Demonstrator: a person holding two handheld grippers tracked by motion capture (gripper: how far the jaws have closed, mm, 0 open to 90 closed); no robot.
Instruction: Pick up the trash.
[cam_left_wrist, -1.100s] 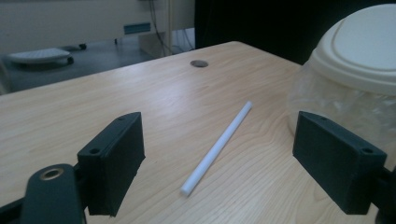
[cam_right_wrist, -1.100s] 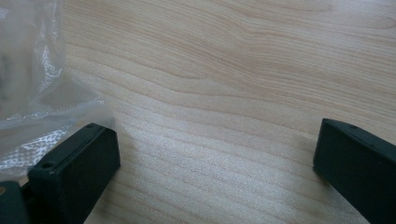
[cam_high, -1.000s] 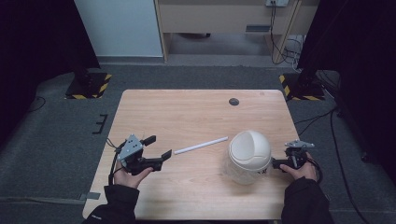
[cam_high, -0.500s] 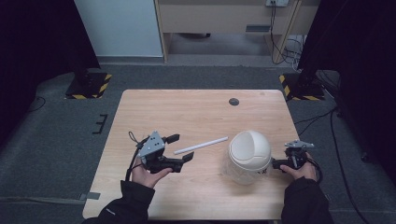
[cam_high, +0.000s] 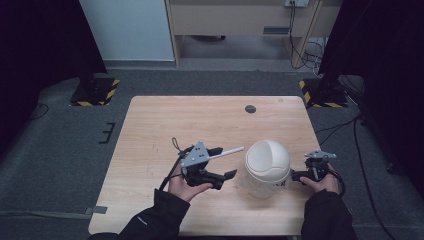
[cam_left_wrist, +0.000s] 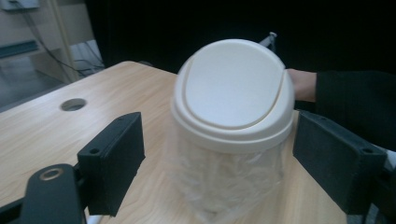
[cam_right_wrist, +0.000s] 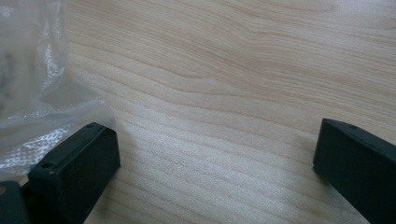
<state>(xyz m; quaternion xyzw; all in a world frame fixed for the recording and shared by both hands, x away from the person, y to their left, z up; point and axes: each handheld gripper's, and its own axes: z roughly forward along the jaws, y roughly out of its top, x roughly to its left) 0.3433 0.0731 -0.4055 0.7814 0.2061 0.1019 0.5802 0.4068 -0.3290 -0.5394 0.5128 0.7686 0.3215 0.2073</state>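
A small bin (cam_high: 266, 167) with a cream dome lid and a clear plastic body stands on the wooden table (cam_high: 200, 120), right of centre near the front. My left gripper (cam_high: 224, 163) is open just left of it, jaws pointed at the bin and apart from it. In the left gripper view the bin (cam_left_wrist: 233, 116) fills the gap ahead of the left gripper (cam_left_wrist: 224, 172). A white stick (cam_high: 229, 152) lies on the table, its near end under that gripper. My right gripper (cam_high: 300, 175) rests open at the bin's right side. In the right gripper view one jaw of the right gripper (cam_right_wrist: 215, 163) sits beside the clear plastic (cam_right_wrist: 32, 70).
A round cable hole (cam_high: 250, 108) marks the far part of the table. A hand and dark sleeve (cam_left_wrist: 345, 98) show behind the bin in the left gripper view. Black stands with striped bases (cam_high: 95, 92) are on the floor beyond the table's far corners.
My left gripper has moved right across the table, over the near end of the white stick, to just short of the bin. The right gripper and the bin have stayed put.
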